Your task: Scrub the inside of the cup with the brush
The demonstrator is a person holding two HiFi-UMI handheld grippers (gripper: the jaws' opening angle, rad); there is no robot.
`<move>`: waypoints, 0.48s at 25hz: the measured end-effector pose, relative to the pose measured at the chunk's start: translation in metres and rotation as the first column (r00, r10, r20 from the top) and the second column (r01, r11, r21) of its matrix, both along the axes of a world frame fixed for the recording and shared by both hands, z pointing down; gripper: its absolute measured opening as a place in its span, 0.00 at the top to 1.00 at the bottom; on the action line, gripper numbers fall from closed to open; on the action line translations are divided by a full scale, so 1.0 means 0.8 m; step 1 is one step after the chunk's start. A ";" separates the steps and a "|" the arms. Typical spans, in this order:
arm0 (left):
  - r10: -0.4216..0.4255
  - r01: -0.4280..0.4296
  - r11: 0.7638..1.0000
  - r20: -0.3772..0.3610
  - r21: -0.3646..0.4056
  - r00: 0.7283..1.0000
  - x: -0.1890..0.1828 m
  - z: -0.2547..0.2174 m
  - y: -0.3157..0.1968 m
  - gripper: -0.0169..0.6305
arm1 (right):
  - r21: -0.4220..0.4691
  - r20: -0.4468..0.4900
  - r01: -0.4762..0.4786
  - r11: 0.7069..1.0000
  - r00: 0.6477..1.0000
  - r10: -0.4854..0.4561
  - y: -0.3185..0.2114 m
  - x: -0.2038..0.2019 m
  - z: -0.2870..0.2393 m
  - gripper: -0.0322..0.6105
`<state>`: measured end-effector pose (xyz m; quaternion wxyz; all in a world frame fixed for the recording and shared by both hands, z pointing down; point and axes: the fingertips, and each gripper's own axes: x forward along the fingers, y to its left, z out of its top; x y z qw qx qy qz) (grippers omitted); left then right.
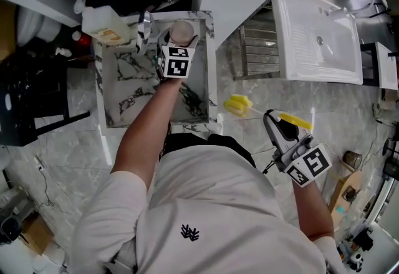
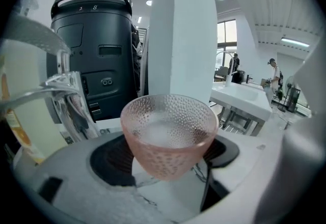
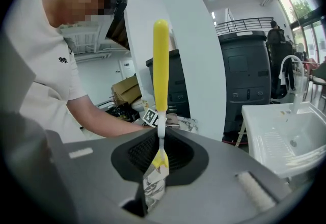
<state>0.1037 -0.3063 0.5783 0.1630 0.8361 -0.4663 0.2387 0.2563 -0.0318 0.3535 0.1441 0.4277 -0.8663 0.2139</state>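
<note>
A pink dimpled glass cup [image 2: 169, 134] stands upright between my left gripper's [image 2: 168, 159] black pads, and both pads lie against its sides. In the head view the cup [image 1: 182, 32] is at the far end of the marble sink [image 1: 124, 89], just beyond my left gripper [image 1: 177, 48]. My right gripper [image 1: 272, 122] hovers over the counter to the right, shut on a yellow brush. Its sponge head [image 1: 237, 104] points left toward the sink. In the right gripper view the yellow handle [image 3: 161, 65] rises straight up from the closed jaws of my right gripper [image 3: 160, 159].
A pale soap jug [image 1: 103, 27] and a faucet [image 1: 144, 22] sit at the sink's far left corner. A metal rack [image 1: 259, 50] and a white basin [image 1: 321, 39] lie to the right. Beyond the cup stand a black machine [image 2: 94, 50] and a white pillar [image 2: 183, 29].
</note>
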 end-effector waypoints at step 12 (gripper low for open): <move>0.212 -0.214 0.977 0.068 0.016 0.975 -0.033 -0.067 0.122 0.39 | 0.099 0.050 0.102 0.990 0.993 -0.107 -0.018 -0.073 -0.032 0.88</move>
